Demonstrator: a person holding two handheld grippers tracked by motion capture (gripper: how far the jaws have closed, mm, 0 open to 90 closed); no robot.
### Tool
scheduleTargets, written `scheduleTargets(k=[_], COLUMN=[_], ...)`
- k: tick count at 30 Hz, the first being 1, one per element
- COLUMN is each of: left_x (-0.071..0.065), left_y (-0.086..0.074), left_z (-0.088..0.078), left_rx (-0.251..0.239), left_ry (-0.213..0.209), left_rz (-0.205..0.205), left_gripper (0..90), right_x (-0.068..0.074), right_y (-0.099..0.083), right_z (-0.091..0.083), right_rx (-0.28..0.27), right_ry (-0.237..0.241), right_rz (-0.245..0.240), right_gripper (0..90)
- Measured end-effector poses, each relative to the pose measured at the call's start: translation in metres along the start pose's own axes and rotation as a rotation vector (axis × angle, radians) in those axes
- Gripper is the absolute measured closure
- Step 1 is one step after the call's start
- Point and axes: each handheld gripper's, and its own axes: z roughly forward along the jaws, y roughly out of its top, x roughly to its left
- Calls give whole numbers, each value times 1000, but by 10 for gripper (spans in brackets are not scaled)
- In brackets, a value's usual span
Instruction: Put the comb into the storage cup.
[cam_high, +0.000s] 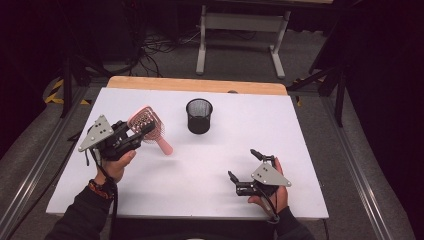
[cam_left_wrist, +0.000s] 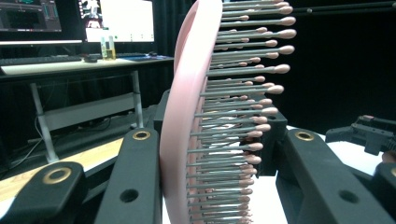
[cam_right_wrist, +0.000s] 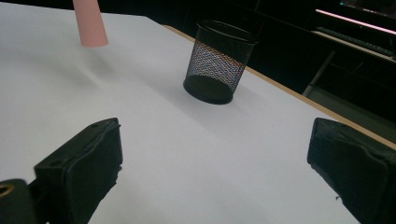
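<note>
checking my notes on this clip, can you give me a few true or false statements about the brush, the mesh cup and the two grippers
1. The left gripper holds the pink hairbrush by its head. True.
2. The right gripper is shut on the black mesh cup. False: its jaws stand wide apart, holding nothing, and the cup stands farther up the table.
3. The mesh cup stands upright on the white table. True.
4. The brush lies inside the cup. False: it is beside the cup, held in the left gripper.
5. The brush handle is black. False: it is pink.
</note>
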Motion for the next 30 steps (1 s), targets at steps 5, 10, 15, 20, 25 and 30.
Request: scheduleTargets(k=[5,10,15,20,25,30], left_x=[5,11,12,16,27,40], left_y=[1,6,12,18,23,22], left_z=[3,7,11,15,18,10], left_rx=[12,13,21,34,55,51], left_ry=[11,23,26,29,46,62], left_rz=[2,7,23,42,61,15], left_gripper=[631,631,631,631,631,631], right_x=[0,-1,0,0,1,1], right_y=[0,-1,-1,-1,-1,0], right_z=[1,1,2,2,3,3], right_rx=[6,8,11,12,19,16], right_ry=[10,6,7,6,8,8], right_rz=[-6,-5,-11,-13,-17,-7], right_gripper=[37,37,37,37,38,39])
